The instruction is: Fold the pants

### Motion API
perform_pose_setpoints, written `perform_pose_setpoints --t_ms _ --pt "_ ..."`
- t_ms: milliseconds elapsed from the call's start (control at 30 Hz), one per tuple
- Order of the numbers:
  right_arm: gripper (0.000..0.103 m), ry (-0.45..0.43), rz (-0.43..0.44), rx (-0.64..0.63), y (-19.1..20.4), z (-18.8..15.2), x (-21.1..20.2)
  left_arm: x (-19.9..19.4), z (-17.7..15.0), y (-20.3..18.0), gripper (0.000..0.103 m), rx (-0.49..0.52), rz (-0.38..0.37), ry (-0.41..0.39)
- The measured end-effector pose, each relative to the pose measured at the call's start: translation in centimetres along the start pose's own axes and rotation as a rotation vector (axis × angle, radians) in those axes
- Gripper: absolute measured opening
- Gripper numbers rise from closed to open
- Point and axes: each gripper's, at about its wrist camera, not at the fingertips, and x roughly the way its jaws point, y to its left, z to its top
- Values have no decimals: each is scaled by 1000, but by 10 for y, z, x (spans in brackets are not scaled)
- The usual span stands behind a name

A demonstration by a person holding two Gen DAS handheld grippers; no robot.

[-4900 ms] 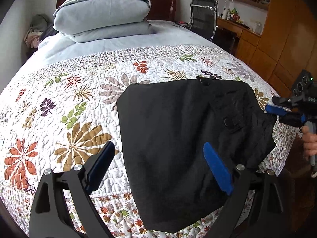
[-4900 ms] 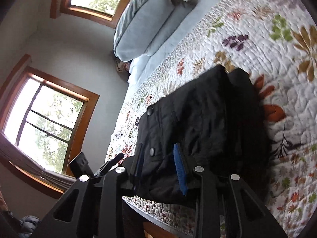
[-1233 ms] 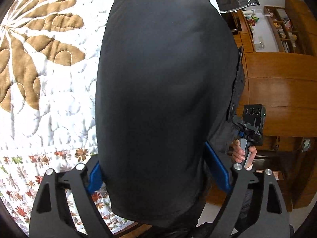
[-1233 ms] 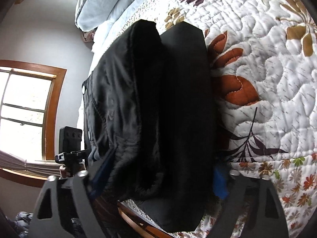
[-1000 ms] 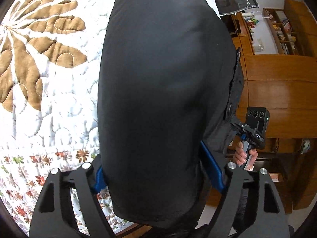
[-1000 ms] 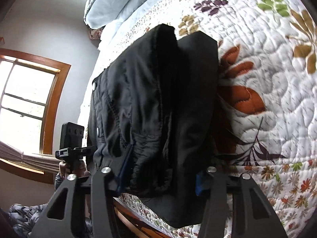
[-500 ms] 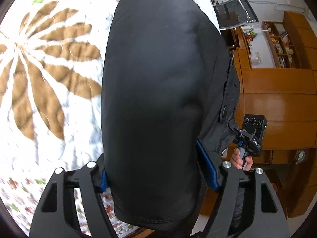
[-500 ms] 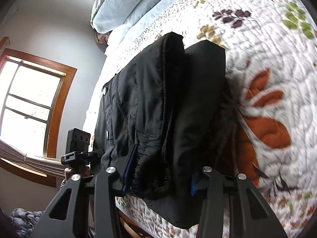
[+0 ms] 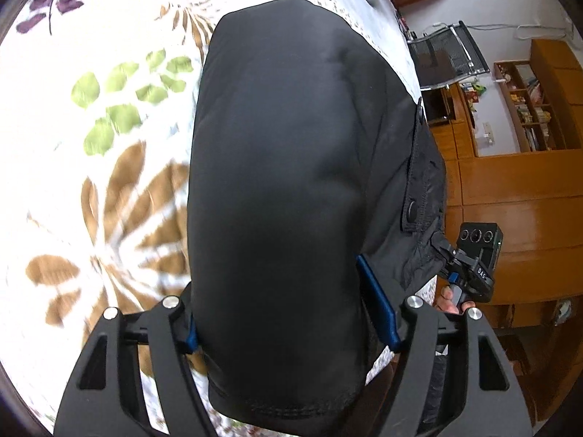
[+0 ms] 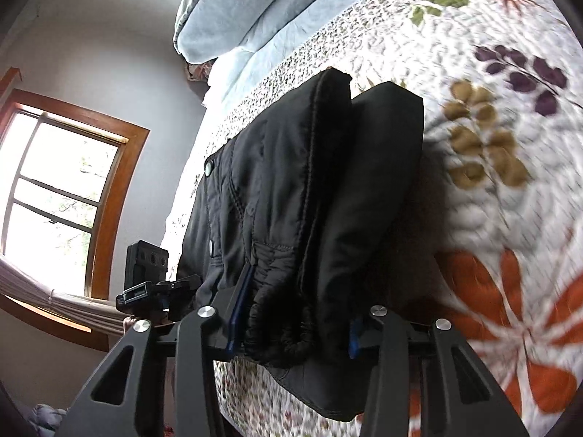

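Note:
The black pants (image 9: 277, 189) are folded into a thick bundle over the floral quilt (image 9: 109, 116). My left gripper (image 9: 288, 313) is shut on one end of the bundle, blue pads pressing either side. My right gripper (image 10: 291, 313) is shut on the other end of the pants (image 10: 291, 196), where the gathered waistband and snap buttons show. The bundle looks lifted a little off the quilt (image 10: 510, 145). Each gripper shows in the other's view, the right one (image 9: 470, 269) and the left one (image 10: 153, 291).
Grey-blue pillows (image 10: 233, 7) lie at the head of the bed. A black chair (image 9: 444, 54) and wooden cabinets (image 9: 510, 196) stand beside the bed. A wood-framed window (image 10: 62, 196) is on the other side.
Both grippers closed on the ends of the bundle. They have carried it across the quilt toward the head of the bed; the quilt pattern is blurred from motion.

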Motion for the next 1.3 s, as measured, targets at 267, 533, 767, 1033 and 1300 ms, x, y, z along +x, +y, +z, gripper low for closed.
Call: perform_pose_setpoints --t_ms 267,533,767,1033,1300 --pt "42 9 5 -2 -5 19 12 -8 22 13 70 5 19 -24" --pt "42 24 8 -5 -8 32 21 -28 10 43 71 4 13 -42" --pt "43 18 33 21 -15 28 19 -28 7 40 75 20 22 -43" --pt "51 17 43 46 -21 31 19 -20 15 29 77 18 17 -44" --pt "70 1 25 68 -29 24 13 -20 17 18 81 28 20 -54"
